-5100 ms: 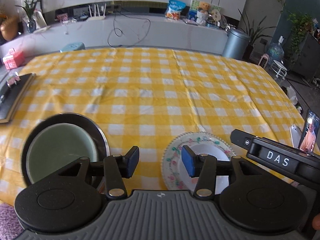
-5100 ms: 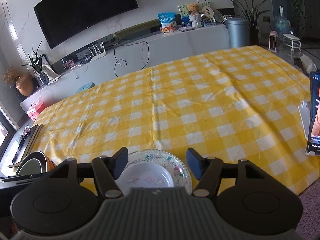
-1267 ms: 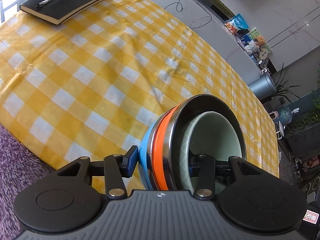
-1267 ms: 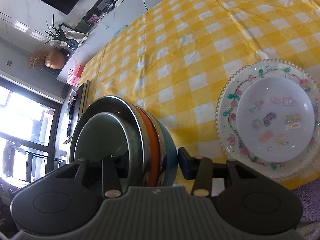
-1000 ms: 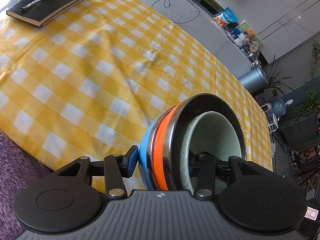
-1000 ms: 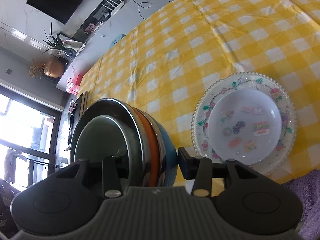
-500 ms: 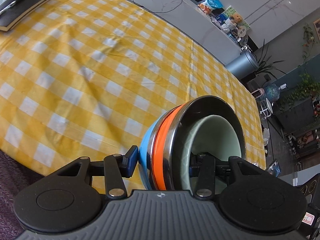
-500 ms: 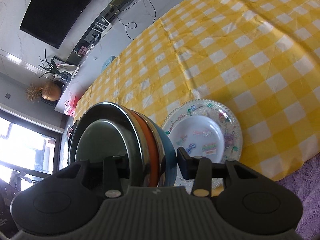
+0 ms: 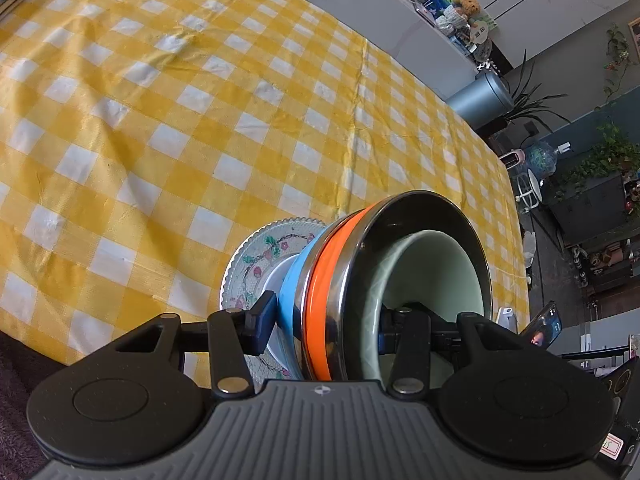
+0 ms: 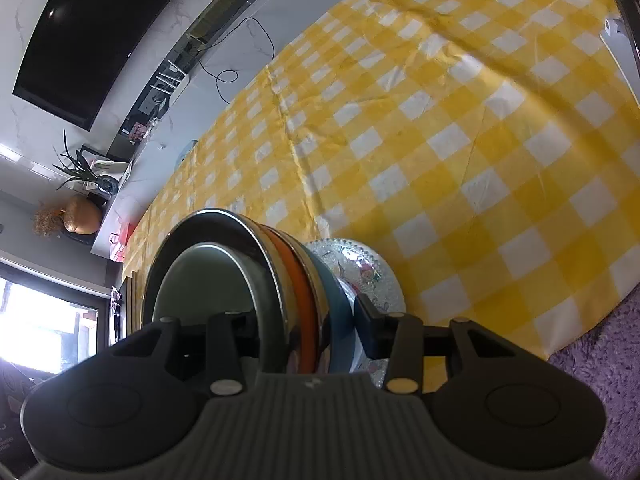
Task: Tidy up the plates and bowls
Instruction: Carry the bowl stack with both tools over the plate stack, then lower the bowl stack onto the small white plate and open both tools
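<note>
Together, claws (image 9: 326,326) (image 10: 302,332) gripping bowls (image 9: 400,272) (nested)

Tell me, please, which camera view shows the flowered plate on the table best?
The left wrist view shows the flowered plate best: its beaded rim and pink flowers are clear beside the bowl stack. In the right wrist view the plate is smaller and darker, mostly hidden behind the stack and the gripper finger.
</note>
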